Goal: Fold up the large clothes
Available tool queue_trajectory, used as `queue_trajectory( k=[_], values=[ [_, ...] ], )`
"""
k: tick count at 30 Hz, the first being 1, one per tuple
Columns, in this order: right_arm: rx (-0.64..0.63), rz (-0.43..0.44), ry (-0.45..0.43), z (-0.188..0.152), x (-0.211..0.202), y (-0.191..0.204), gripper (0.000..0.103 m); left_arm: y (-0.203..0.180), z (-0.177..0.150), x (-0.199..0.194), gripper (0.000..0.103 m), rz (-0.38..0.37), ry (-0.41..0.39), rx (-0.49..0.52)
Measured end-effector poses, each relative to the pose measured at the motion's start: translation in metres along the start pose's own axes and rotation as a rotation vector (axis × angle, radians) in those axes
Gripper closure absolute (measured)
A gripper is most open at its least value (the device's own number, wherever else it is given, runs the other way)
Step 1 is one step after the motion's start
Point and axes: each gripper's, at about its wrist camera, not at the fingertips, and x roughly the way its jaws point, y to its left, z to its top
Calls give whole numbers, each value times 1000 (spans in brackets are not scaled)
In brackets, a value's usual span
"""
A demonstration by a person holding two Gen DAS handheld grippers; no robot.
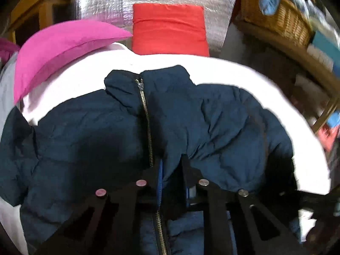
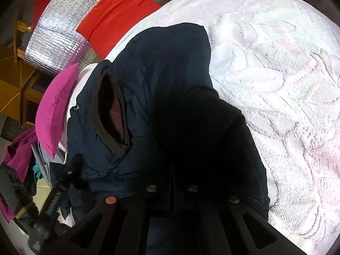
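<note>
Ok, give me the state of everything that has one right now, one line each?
Navy jacket: spread on the white towel, crumpled, unfolded.
Zipper: closed up to the collar.
Left hand-held gripper: pinching jacket fabric beside the zipper.
Right hand-held gripper: shut on dark jacket fabric.
Pink pillow: lying at the towel's edge.

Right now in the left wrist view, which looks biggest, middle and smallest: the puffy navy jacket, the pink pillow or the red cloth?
1. Puffy navy jacket, though it lies nearest the camera.
2. Pink pillow.
3. Red cloth, close to the pillow in size and farther away, so that order is unsure.
</note>
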Motion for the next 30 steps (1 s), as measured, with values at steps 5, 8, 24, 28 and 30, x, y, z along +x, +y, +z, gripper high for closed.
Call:
queue_trajectory(
  k=[5,8,24,28,30],
  values=[
    [-4,-21,-15,-2,4,6,102,19,4,-22,89,-78,-5,-70],
    [2,-17,-15,-1,6,7,102,37,6,-25,89,-188,39,-136],
    [10,-42,-13,-5,-3,3,102,60,-1,-55,26,-10,-52,-114],
    [38,-19,6,-3,-5,-2,102,9,-5,-52,17,-30,-71,56],
    [33,-23,9,-3,-5,-2,102,-10,-11,-42,17,8,-53,121]
  ],
)
